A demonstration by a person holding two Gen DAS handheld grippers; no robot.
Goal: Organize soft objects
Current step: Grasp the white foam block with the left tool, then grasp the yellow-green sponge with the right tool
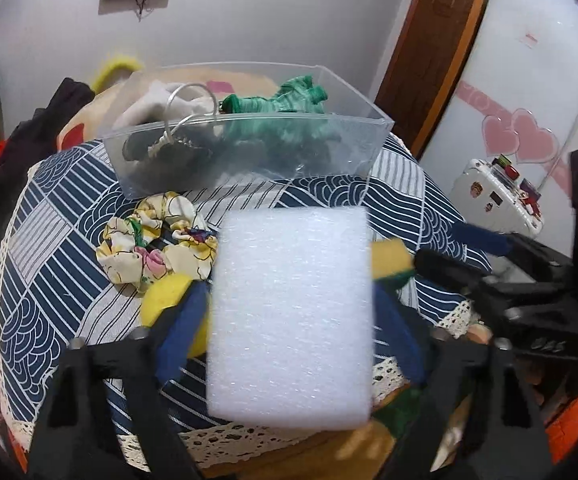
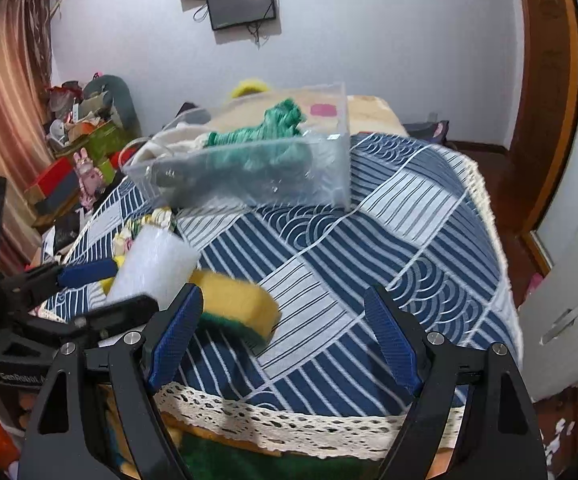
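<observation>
White foam block (image 1: 291,316) clamped in left gripper (image 1: 289,312); right gripper (image 2: 285,332) apparently empty, spread.

I am gripping a white foam block (image 1: 291,316) between the blue pads (image 1: 181,332) of my left gripper (image 1: 289,320), above the blue patterned tablecloth (image 1: 49,248). A floral scrunchie (image 1: 157,240) is lying just left of the block, with a yellow sponge (image 1: 169,296) below it. A clear plastic bin (image 1: 245,148) is sitting beyond, holding a green knitted item (image 1: 285,100), white cloth (image 1: 149,108) and a metal ring (image 1: 187,100). My right gripper (image 1: 449,252) is reaching in beside a second yellow sponge (image 1: 391,258).
</observation>
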